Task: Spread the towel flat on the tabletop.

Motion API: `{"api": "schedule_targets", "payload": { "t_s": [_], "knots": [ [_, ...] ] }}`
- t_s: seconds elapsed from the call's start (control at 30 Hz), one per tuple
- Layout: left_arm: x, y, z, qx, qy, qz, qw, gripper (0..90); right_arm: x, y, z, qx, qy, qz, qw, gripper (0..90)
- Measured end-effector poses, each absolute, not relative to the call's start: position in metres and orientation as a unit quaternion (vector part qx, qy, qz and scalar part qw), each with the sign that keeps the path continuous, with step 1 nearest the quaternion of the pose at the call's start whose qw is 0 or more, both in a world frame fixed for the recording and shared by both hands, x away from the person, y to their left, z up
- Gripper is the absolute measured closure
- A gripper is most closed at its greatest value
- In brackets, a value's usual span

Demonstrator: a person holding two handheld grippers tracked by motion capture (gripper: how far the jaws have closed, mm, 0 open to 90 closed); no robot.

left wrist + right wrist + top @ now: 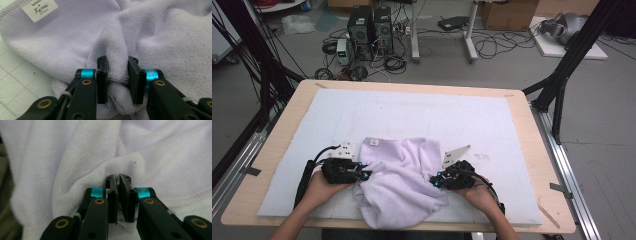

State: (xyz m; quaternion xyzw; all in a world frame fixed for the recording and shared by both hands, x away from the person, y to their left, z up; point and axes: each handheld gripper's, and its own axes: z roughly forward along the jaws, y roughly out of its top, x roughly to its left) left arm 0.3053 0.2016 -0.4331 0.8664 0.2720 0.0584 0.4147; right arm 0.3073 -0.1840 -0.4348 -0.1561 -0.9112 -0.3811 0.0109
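Lying crumpled at the near middle of the pale wooden table (pixel 532 130), on a white foam mat (pixel 422 112): one pale lilac terry-cloth towel (pixel 404 182), soft looped pile, stitched hem, bunched in thick folds with no clear long axis. White sewn label (pixel 39 8) at its far left corner reads "MINISO" above a script word, illegible. Left tool (pixel 117 75) grasps a thick fold at the towel's left edge. Right tool (pixel 119 195) nearly closed, pinching a thin fold at its right edge.
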Motion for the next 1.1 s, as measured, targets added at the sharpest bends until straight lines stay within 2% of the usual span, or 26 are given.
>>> {"api": "schedule_targets", "payload": {
  "t_s": [0.37,0.4,0.47,0.57,0.63,0.77,0.9,1.0,1.1],
  "knots": [
    [0.281,0.212,-0.409,0.859,0.242,0.062,0.447,75.8,0.24,-0.213,-0.423,-0.149,-0.902,-0.405,0.017,86.2],
    [0.278,0.213,-0.407,0.86,0.236,0.062,0.448,75.6,0.236,-0.214,-0.421,-0.146,-0.9,-0.41,0.018,85.0],
    [0.275,0.217,-0.403,0.86,0.234,0.066,0.449,72.2,0.232,-0.216,-0.416,-0.149,-0.894,-0.421,0.021,76.2],
    [0.278,0.226,-0.399,0.854,0.242,0.07,0.455,61.9,0.238,-0.223,-0.405,-0.157,-0.884,-0.441,0.009,66.6],
    [0.282,0.233,-0.395,0.847,0.252,0.076,0.462,57.5,0.248,-0.226,-0.397,-0.165,-0.877,-0.452,-0.005,64.1],
    [0.291,0.245,-0.393,0.834,0.276,0.099,0.468,56.4,0.274,-0.224,-0.389,-0.177,-0.873,-0.452,-0.047,61.9],
    [0.308,0.247,-0.404,0.827,0.309,0.117,0.455,62.0,0.303,-0.215,-0.398,-0.198,-0.876,-0.434,-0.077,61.2],
    [0.325,0.243,-0.416,0.825,0.332,0.112,0.443,62.8,0.322,-0.208,-0.412,-0.218,-0.88,-0.414,-0.088,61.2],
    [0.337,0.234,-0.427,0.829,0.342,0.11,0.427,59.4,0.337,-0.203,-0.426,-0.231,-0.886,-0.393,-0.088,61.3]
  ]
}}
